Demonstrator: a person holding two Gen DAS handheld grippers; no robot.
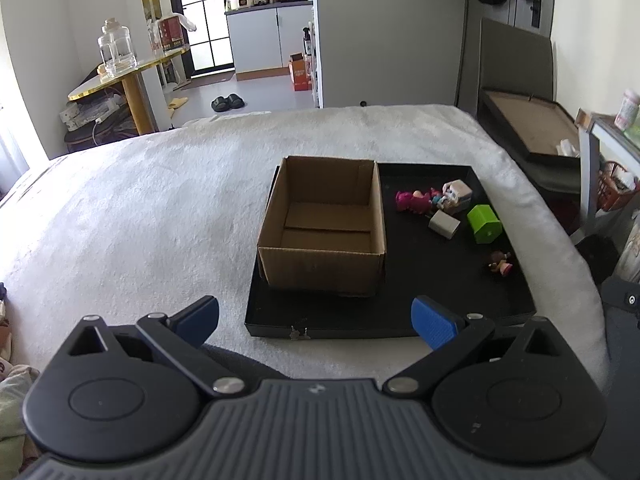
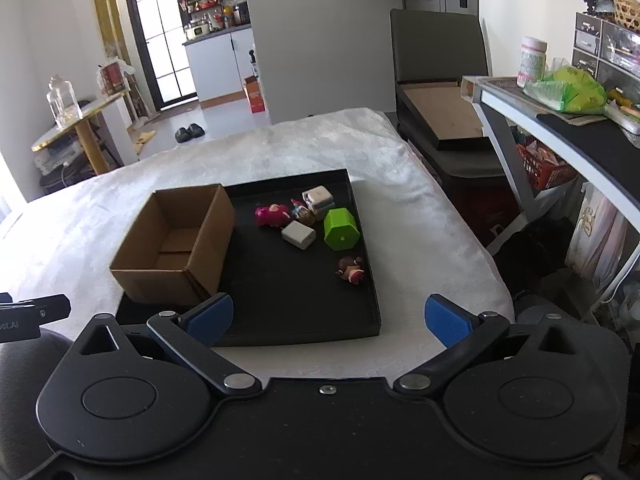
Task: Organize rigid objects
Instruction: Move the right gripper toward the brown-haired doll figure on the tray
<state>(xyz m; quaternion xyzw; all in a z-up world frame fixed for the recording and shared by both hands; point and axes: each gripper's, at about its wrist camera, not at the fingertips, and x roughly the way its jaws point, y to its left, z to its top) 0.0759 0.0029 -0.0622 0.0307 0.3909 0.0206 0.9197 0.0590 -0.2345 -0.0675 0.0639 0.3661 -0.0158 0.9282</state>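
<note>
A black tray (image 1: 400,320) (image 2: 304,320) lies on a white blanket. An open, empty cardboard box (image 1: 324,256) (image 2: 168,276) stands on the tray's left part. To its right lie a green block (image 1: 485,224) (image 2: 341,229), a white block (image 1: 444,225) (image 2: 298,235), a pink figure (image 1: 408,201) (image 2: 272,214), a cube-headed toy (image 1: 457,194) (image 2: 318,198) and a small brown-haired figure (image 1: 501,263) (image 2: 350,268). My left gripper (image 1: 316,322) is open, near the tray's front edge. My right gripper (image 2: 328,320) is open too, holding nothing.
The white blanket (image 1: 140,208) (image 2: 400,208) covers the bed. A desk (image 2: 560,132) with a green bag and jar stands at the right. A dark chair with a framed board (image 2: 444,116) is behind. A gold-edged side table (image 1: 124,76) stands far left.
</note>
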